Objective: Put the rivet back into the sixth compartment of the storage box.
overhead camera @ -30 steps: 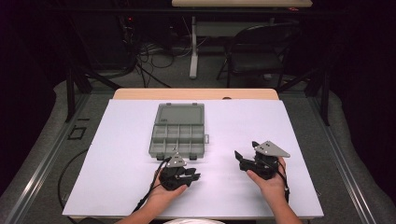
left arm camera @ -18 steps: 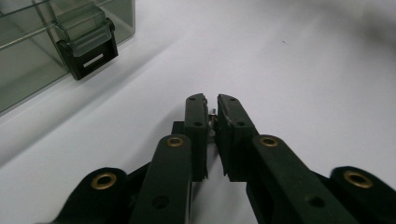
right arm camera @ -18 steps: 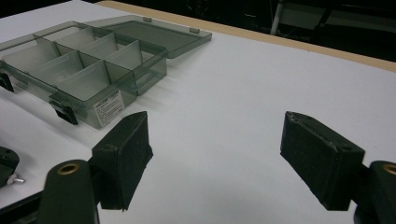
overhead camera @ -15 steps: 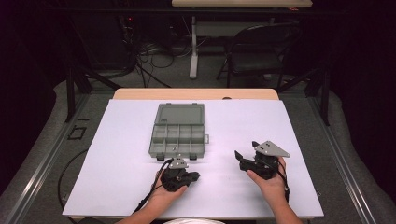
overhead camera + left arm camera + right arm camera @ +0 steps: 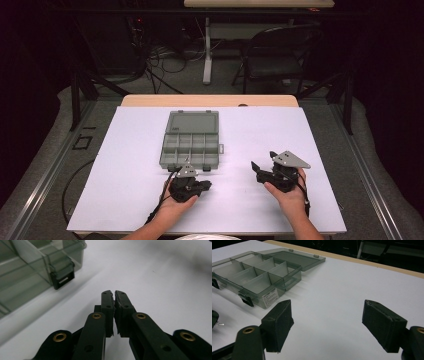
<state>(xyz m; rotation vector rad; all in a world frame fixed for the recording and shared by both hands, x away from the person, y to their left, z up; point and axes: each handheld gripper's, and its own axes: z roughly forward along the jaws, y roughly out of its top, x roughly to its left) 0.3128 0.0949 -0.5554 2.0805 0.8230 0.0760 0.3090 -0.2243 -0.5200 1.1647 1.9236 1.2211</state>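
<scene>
A clear grey compartment box point(image 5: 192, 145) lies open on the white table top point(image 5: 310, 130), its lid point(image 5: 192, 122) folded flat behind it and the compartments looking empty. My left gripper point(image 5: 204, 186) rests on the table just in front of the box, pointing right. In the left gripper view its jaws point(image 5: 114, 293) have just been closing and now meet with nothing between them, and the box's black latch point(image 5: 62, 277) is at upper left. My right gripper point(image 5: 263, 161) sits right of the box. Its pads point(image 5: 278, 325) stand wide apart over bare table, the box point(image 5: 262, 272) beyond them.
A wooden table edge point(image 5: 210, 100) shows behind the white sheet. Past it stand a black chair point(image 5: 280, 55) and floor cables point(image 5: 160, 55). The left gripper's cable point(image 5: 155, 212) trails off the front edge. A small label point(image 5: 270, 297) is on the box's near wall.
The left gripper's jaws have come together from partly apart. Both hands have stayed where they were, and the box has not moved.
</scene>
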